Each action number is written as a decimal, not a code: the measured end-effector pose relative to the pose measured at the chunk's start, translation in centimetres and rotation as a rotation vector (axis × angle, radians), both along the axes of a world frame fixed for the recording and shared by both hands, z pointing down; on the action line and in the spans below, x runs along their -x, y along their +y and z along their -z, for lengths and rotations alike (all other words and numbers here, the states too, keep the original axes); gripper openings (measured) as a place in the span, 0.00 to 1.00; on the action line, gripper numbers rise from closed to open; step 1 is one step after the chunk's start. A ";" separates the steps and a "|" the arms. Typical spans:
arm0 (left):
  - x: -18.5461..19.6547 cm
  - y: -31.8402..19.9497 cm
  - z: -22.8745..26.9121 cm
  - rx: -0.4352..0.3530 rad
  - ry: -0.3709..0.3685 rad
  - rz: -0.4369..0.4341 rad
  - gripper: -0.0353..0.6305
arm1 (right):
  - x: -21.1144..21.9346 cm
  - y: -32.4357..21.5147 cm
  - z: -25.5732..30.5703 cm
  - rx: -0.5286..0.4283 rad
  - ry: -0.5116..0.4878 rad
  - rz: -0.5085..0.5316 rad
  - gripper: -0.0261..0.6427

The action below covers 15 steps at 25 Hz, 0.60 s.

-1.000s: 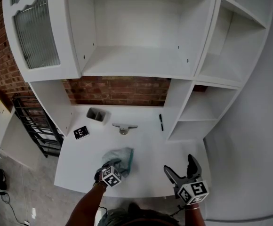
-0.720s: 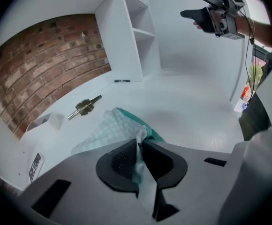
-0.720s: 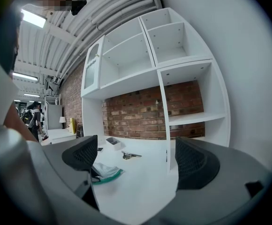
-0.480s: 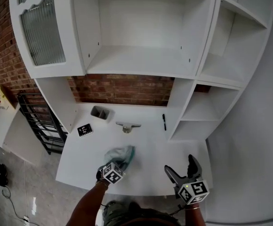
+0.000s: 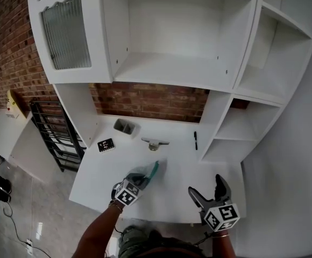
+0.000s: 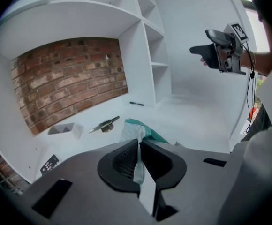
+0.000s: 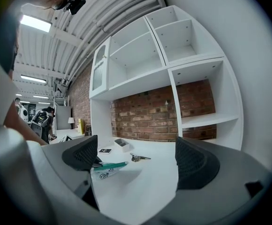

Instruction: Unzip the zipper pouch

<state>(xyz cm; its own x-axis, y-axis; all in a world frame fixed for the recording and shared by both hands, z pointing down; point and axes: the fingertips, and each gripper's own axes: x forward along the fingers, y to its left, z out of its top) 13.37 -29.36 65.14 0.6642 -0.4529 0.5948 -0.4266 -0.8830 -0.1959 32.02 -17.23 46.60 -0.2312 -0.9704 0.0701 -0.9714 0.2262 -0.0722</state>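
The zipper pouch (image 5: pixel 147 172) is pale and translucent with a teal zipper edge. It hangs above the white desk (image 5: pixel 172 190), pinched at its near end by my left gripper (image 5: pixel 139 181). In the left gripper view both pads press on a white fold of the pouch (image 6: pixel 137 131), and the left gripper (image 6: pixel 139 150) is shut on it. My right gripper (image 5: pixel 205 189) stands open at the desk's front right, apart from the pouch, with nothing between its jaws. In the right gripper view the pouch (image 7: pixel 109 168) shows just beside the left jaw of the right gripper (image 7: pixel 137 157).
At the back of the desk lie a small grey tray (image 5: pixel 126 127), a metal tool (image 5: pixel 155 142), a black pen (image 5: pixel 195 140) and a black marker card (image 5: pixel 106 144). White shelves rise behind and to the right. A black rack (image 5: pixel 54 138) stands left of the desk.
My left gripper has shut on the pouch and lifted it off the desk; the pouch now hangs stretched with its teal edge up. The right gripper has kept still.
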 end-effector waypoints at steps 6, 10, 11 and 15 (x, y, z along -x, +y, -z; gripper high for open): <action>1.4 0.0 5.4 -0.034 0.103 -0.015 0.08 | 0.5 0.1 0.0 -0.004 -0.015 0.005 0.81; 2.0 1.7 7.8 -0.038 0.136 -0.084 0.08 | 0.5 0.5 0.1 -0.003 -0.034 0.020 0.81; 2.1 2.3 8.2 -0.033 0.147 -0.104 0.08 | 0.5 0.6 0.1 -0.002 -0.041 0.025 0.81; 1.9 4.4 10.3 -0.037 0.178 -0.175 0.08 | 0.9 0.8 0.4 -0.005 -0.076 0.090 0.81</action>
